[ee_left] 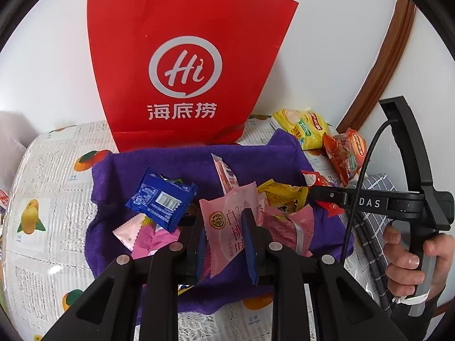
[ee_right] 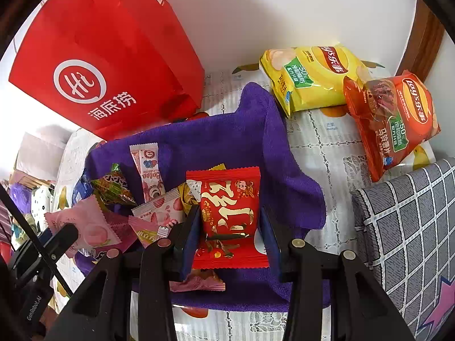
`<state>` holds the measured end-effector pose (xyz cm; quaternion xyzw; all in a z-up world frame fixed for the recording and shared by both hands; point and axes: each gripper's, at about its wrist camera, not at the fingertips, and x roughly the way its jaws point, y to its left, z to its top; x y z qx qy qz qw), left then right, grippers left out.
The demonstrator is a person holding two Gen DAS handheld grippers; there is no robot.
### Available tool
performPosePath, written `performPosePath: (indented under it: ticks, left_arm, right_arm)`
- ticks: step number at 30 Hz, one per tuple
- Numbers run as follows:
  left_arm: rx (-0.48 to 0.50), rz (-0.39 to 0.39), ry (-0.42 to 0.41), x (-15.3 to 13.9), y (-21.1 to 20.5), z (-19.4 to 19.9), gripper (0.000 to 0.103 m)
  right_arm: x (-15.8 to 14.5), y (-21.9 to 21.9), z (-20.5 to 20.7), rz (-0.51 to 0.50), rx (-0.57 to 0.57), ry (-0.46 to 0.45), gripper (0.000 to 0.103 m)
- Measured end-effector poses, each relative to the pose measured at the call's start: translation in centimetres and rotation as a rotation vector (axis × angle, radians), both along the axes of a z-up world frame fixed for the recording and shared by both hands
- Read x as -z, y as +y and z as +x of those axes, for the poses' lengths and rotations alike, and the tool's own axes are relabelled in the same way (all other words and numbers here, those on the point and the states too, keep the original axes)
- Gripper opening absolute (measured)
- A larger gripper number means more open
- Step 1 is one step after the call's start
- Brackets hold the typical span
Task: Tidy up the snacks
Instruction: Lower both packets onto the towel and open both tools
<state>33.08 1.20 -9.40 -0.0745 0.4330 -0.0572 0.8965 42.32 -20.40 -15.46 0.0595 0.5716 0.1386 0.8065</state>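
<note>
Left gripper (ee_left: pixel 224 237) clamped on pink snack packet (ee_left: pixel 227 227) over purple cloth (ee_left: pixel 176 162) mid-desk. Right gripper (ee_right: pixel 231 234) pinching red snack packet (ee_right: pixel 230 213) above cloth's middle. Red bag (ee_left: pixel 182 56) at desk's far edge.

A table (ee_right: pixel 327 142) with a cover of printed words and fruit pictures is carrying everything. A purple towel (ee_right: pixel 227 130) is lying flat in the middle of it. A big red paper bag (ee_left: pixel 182 65) is standing at the back, right behind the towel. A yellow chip bag (ee_right: pixel 310 76) is lying near the back right corner, and an orange-red chip bag (ee_right: pixel 392 119) is lying just beside it, touching it. A grey cloth with white squares (ee_right: pixel 409 221) is lying at the right side, beside the towel.
</note>
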Motion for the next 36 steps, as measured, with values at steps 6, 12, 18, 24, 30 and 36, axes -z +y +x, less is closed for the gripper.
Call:
performPosePath:
  ticks: [6,12,18,24,30,36]
  left_arm:
    - [0.012,0.009,0.016,0.4,-0.6,0.2,0.022]
    - [0.011,0.023,0.031,0.6,-0.9,0.4,0.022]
    - [0.009,0.026,0.045,0.9,-0.8,0.6,0.022]
    - [0.007,0.019,0.057,1.0,-0.7,0.7,0.022]
    - [0.011,0.021,0.070,1.4,-0.8,0.9,0.022]
    - [0.025,0.022,0.081,1.8,-1.3,1.1,0.022]
  right_arm:
    - [-0.3,-0.3,0.1,0.008,0.005,0.001,0.043]
    - [-1.2,-0.3,-0.2,0.017,0.001,0.003,0.043]
    - [-2.6,0.2,-0.8,0.029,-0.013,-0.028,0.048]
    - [-3.7,0.7,-1.4,0.039,-0.030,-0.051,0.047]
    - [-3.9,1.0,-1.5,0.044,-0.038,-0.055,0.048]
    - [-4.1,0.8,-1.5,0.056,-0.032,-0.052,0.048]
